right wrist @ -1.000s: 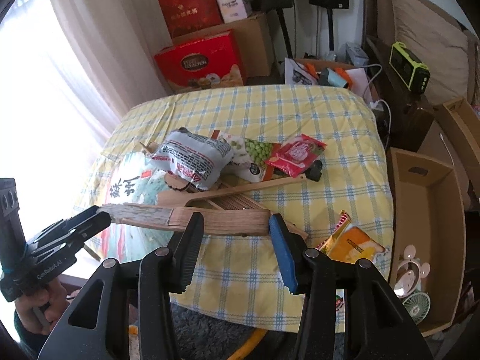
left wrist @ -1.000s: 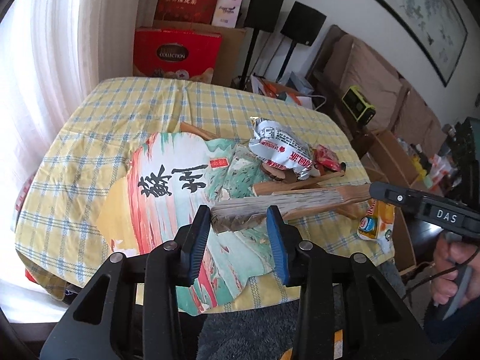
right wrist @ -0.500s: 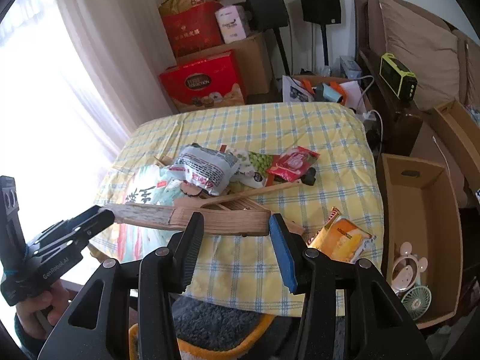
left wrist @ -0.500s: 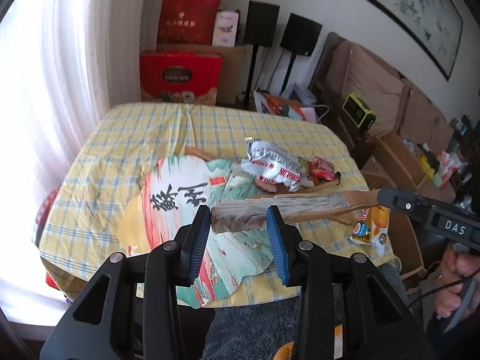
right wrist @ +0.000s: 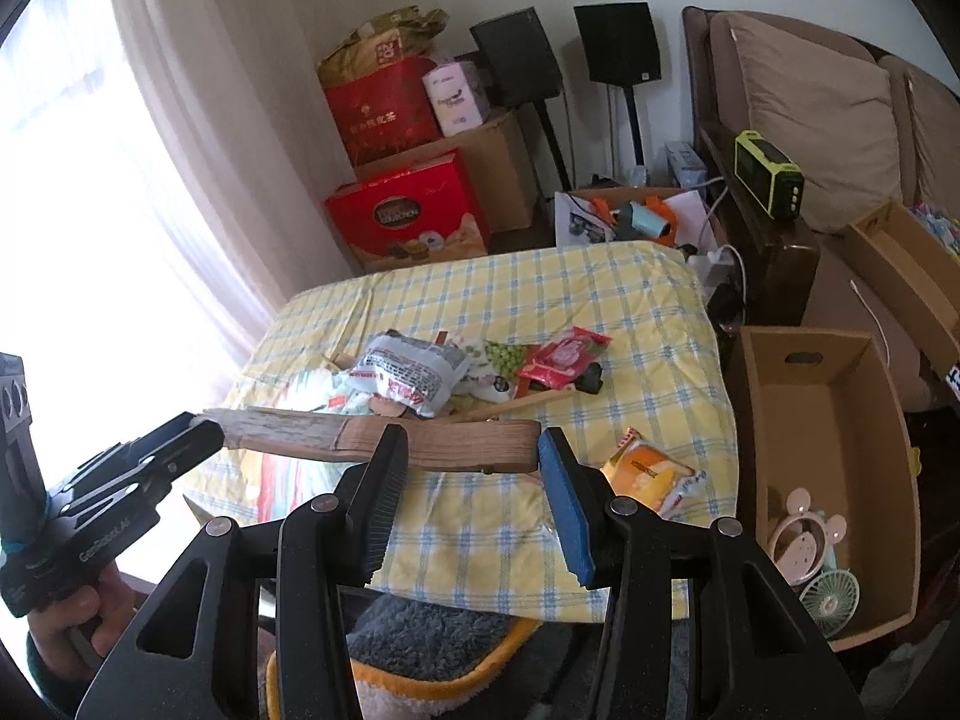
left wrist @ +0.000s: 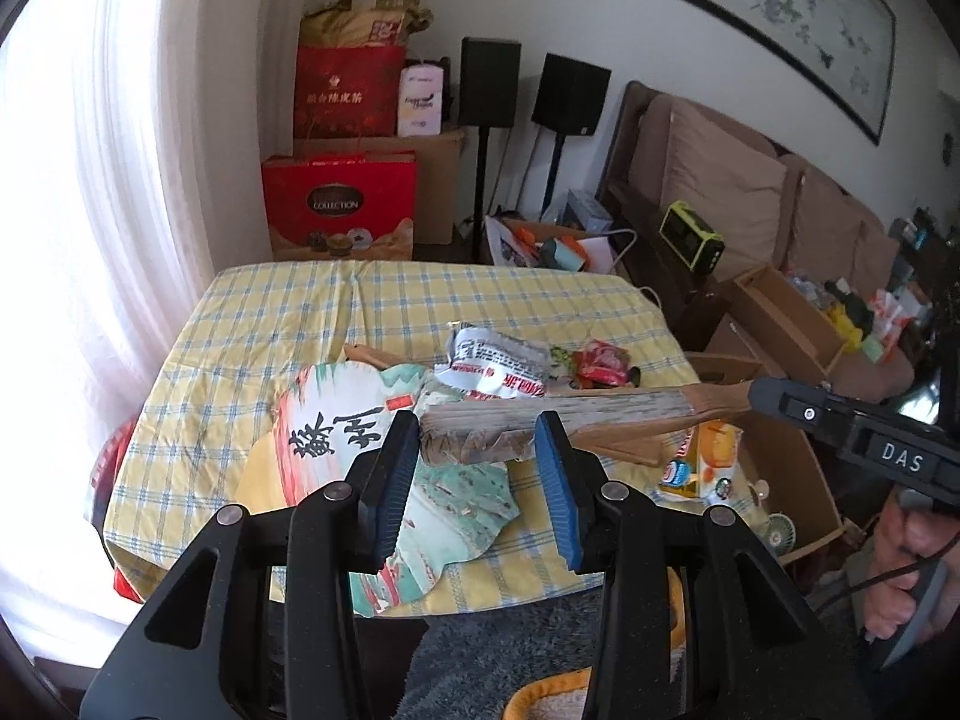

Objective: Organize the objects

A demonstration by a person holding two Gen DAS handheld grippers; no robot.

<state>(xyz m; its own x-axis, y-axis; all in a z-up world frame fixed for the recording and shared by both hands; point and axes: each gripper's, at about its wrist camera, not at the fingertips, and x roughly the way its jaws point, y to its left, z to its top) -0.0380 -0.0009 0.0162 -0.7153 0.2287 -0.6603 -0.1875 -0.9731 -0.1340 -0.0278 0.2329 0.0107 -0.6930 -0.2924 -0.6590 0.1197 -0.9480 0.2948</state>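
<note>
Spanning the gap between the two grippers, a closed wooden folding fan [left wrist: 558, 420] is held level above the table [left wrist: 288, 312], which is covered by a yellow checked cloth. The fan's paper end is clamped between the blue pads of the left gripper [left wrist: 477, 462], whose jaws have just been opening slightly with the fan between them, while its wooden handle end is gripped between the pads of the right gripper [right wrist: 474, 468]. In the left wrist view the right gripper is seen from the side at the far right, with the person's hand [left wrist: 906, 570] behind it; in the right wrist view the left gripper is seen at the lower left, closed on the fan's paper tip. On the cloth below, an opened painted fan [left wrist: 372, 462] with black characters is spread flat near the table's front edge. Beyond it a silver and red snack bag [right wrist: 414, 372], a green pea packet [right wrist: 507, 357] and a red packet [right wrist: 564, 354] are piled together. A yellow packet [right wrist: 651, 471] lies at the table's right front corner. A cardboard box [right wrist: 840, 438] stands on the floor just beside the table, with a small pink fan [right wrist: 804, 546] inside.
</note>
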